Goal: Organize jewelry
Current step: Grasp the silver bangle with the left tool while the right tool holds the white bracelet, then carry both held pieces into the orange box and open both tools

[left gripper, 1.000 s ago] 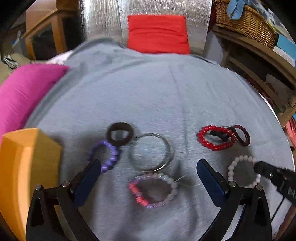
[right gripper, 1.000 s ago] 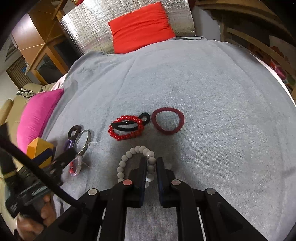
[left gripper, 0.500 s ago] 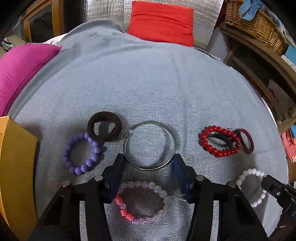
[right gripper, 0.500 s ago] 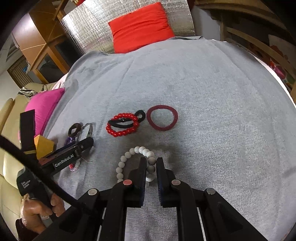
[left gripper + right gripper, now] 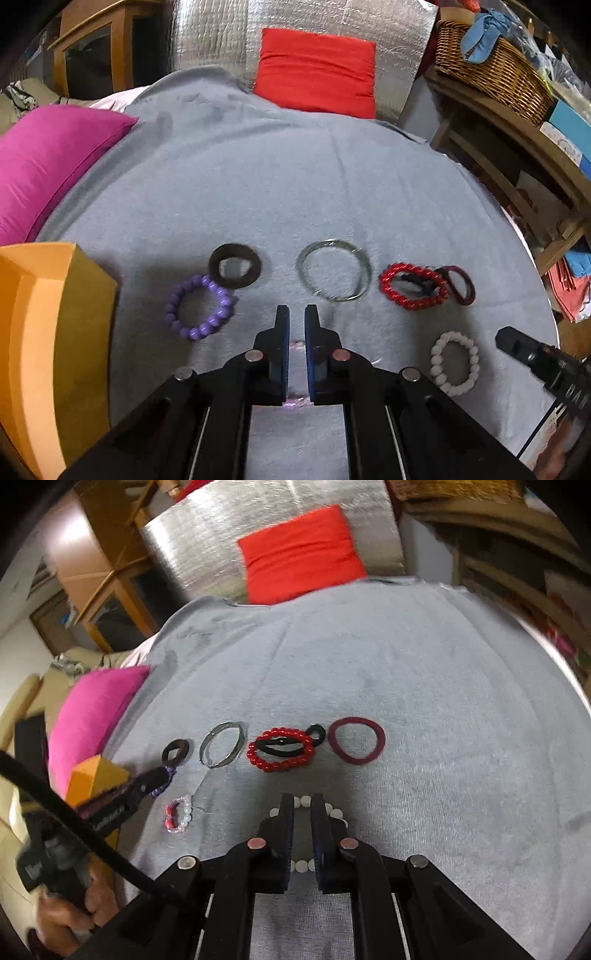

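Closing has just been completed by the left gripper point(image 5: 297, 314): its fingers, wide apart 1 second ago, are now drawn narrow, and the silver bangle point(image 5: 333, 270) has been pushed away from the clear-and-pink bead bracelet point(image 5: 178, 814) into the row beyond. From the left wrist view a pale pink glint of that bracelet is seen between the fingers near their base; from the right wrist view it looks to lie flat on the grey cloth point(image 5: 295, 184), so whether it is gripped cannot be told.

The right gripper point(image 5: 303, 801) is held narrow over the white bead bracelet point(image 5: 455, 363), with beads visible either side of the fingers.

A lift from here could leave the bracelet behind, or snag its loose thread and drag it. The purple bead bracelet point(image 5: 199, 307) and brown ring point(image 5: 235, 264) lie close on the left and could be knocked, as could the red bead bracelet point(image 5: 281, 750).
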Demonstrator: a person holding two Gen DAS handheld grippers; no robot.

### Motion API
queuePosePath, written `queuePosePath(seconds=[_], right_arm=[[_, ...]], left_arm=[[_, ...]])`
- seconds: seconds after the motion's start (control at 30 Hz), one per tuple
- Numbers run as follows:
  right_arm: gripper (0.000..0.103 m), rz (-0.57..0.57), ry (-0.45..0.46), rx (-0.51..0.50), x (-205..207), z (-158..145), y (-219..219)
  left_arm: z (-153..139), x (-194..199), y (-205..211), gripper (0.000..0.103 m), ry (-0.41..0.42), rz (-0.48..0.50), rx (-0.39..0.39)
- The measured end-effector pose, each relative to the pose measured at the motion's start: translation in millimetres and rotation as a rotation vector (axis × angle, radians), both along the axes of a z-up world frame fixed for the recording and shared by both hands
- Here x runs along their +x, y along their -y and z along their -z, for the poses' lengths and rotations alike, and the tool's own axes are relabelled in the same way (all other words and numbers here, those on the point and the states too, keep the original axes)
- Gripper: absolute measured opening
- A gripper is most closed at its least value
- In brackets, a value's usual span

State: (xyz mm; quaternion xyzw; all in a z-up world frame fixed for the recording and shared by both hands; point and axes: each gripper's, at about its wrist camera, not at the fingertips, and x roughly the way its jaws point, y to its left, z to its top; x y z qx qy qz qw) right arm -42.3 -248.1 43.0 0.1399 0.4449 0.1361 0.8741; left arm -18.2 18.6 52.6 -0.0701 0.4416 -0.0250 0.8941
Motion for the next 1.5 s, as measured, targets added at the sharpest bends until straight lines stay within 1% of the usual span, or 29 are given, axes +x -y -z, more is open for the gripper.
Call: queuePosePath(seconds=[0.03,0.07,0.1,0.13,0.17,0.2,0.23,0.27,0.33,0.4,0.43,0.47,0.5,0.53,0.57,0.6,0.67,0.7,0.83,0.9,0.93,0.97,1.0,1.03,1.13,1.2,1.3,1.4,1.5], right_arm=[[0.011,0.002,-0.019,0.023,2,2,3],[0.018,0.006,-0.037,0.03,4,4,6],[0.033,0.024,-0.056,0.017,6,7,9],[0.041,0.035,-0.06,0.01,6,9,10],[0.055,0.044,-0.064,0.001,6,12,12],[0.059,0.046,-0.072,-0.011,7,15,12],[0.059,0.046,-0.083,-0.028,8,18,11],[0.058,0.044,-0.088,-0.037,8,22,10],[0.05,0.02,-0.095,-0.049,10,27,5],[0.034,-0.021,-0.109,-0.116,11,35,-9],[0.031,-0.033,-0.113,-0.147,11,38,-13],[0.022,-0.04,-0.095,-0.201,10,41,-19],[0.011,-0.048,-0.065,-0.245,9,40,-23],[0.011,-0.055,-0.059,-0.253,9,39,-24],[0.011,-0.052,-0.059,-0.234,9,37,-21],[0.011,-0.043,-0.06,-0.217,9,36,-17],[0.011,-0.028,-0.058,-0.206,10,35,-9],[0.011,-0.024,-0.055,-0.205,11,34,-5],[0.011,-0.025,-0.069,-0.188,12,37,-1],[0.011,-0.026,-0.057,-0.193,11,34,-2],[0.011,-0.027,-0.049,-0.188,10,33,-1],[0.011,-0.026,-0.038,-0.179,8,30,-1],[0.011,-0.024,-0.021,-0.164,8,26,1],[0.011,-0.021,-0.011,-0.155,7,22,1],[0.011,-0.003,0.029,-0.124,5,9,5],[0.011,0.008,0.051,-0.1,3,4,8],[0.011,0.019,0.076,-0.083,1,-4,13],[0.011,0.02,0.091,-0.058,-1,-8,9],[0.011,0.008,0.104,-0.016,-1,-14,5]], left_arm=[[3,1,-1,0.009,-0.006,-0.008,0.001],[5,2,-5,0.011,-0.019,-0.014,-0.006],[7,4,-7,0.015,-0.027,-0.019,-0.015],[8,5,-9,0.024,-0.031,-0.025,-0.026],[8,6,-11,0.03,-0.026,-0.03,-0.035],[8,7,-10,0.042,-0.02,-0.032,-0.036],[8,8,-8,0.05,-0.009,-0.032,-0.038],[8,10,-6,0.053,0.001,-0.031,-0.041],[11,15,2,0.057,-0.002,-0.023,-0.052],[16,22,10,0.06,-0.015,-0.008,-0.063],[20,27,16,0.064,-0.026,-0.006,-0.048],[24,31,21,0.066,-0.035,-0.008,-0.031],[29,36,26,0.066,-0.05,-0.011,-0.015],[32,38,30,0.067,-0.058,-0.01,-0.01],[35,42,35,0.067,-0.069,-0.007,-0.004],[38,45,39,0.071,-0.072,-0.008,0.019],[39,49,45,0.073,-0.059,-0.007,0.062],[39,52,46,0.073,-0.055,-0.007,0.069],[40,62,48,0.073,-0.035,-0.013,0.058],[39,65,49,0.073,-0.021,-0.005,0.055],[40,65,48,0.072,-0.02,-0.004,0.051],[39,65,48,0.069,-0.01,-0.002,0.044],[38,64,47,0.061,-0.003,0.0,0.044],[38,63,46,0.061,0.0,0.002,0.049],[35,60,42,0.06,-0.002,0.0,0.024],[28,54,40,0.06,0.01,0.003,0.026],[10,43,37,0.06,0.048,0.0,0.028],[-15,27,31,0.06,0.099,-0.009,0.027],[-43,7,19,0.06,0.151,-0.041,0.043]])
